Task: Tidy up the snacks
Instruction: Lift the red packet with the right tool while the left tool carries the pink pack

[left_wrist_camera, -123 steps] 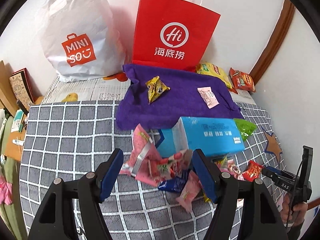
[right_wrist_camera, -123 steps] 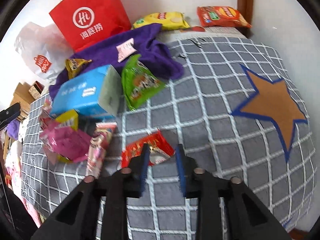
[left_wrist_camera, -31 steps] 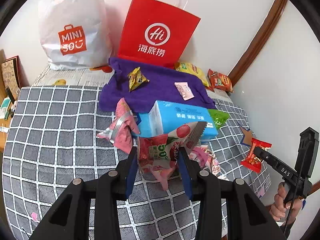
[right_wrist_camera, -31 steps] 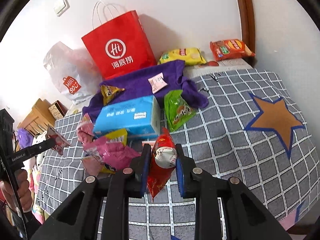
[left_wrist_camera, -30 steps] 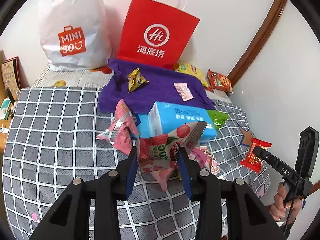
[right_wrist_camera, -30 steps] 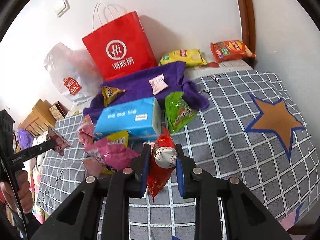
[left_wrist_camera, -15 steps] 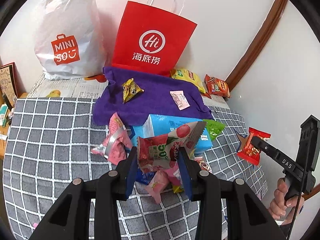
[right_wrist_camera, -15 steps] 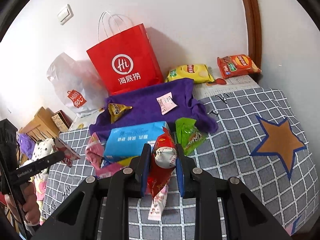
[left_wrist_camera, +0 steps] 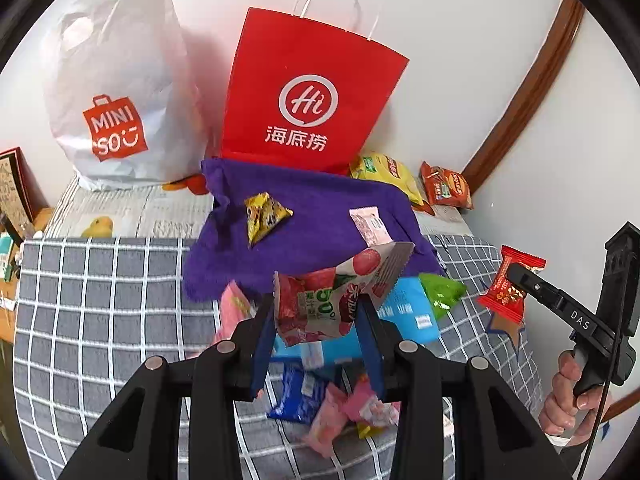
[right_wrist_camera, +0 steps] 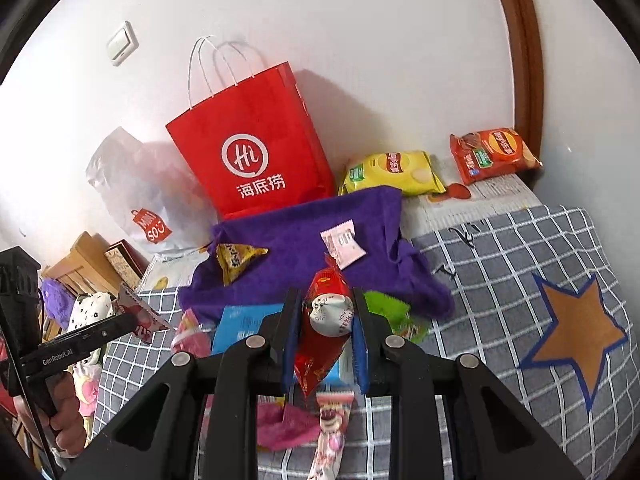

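Carrying both packets to the purple towel (left_wrist_camera: pixel 320 216) looks like the step in hand, judged from the two small snacks already laid there; it would be done best if each packet were kept level, brought low over a bare patch of cloth and only then released, so that nothing slides back toward the pile.

From the left wrist view, the left gripper (left_wrist_camera: pixel 318 316) is seen clenched on the strawberry snack packet (left_wrist_camera: pixel 340 296), which is held clear above the blue tissue box (left_wrist_camera: pixel 404 312) and the loose sweets on the checked bedspread (left_wrist_camera: pixel 100 300). Its jaws are closed only to the packet's width. Off to the right, the other tool is seen with a red packet at its tip.

From the right wrist view, the right gripper (right_wrist_camera: pixel 326 328) is seen clamped on the red snack packet (right_wrist_camera: pixel 324 320), jaws narrow, with the wrapper pinched at its middle and hanging below the pads. It is held in the air in front of the towel, short of the red paper bag (right_wrist_camera: pixel 248 144).
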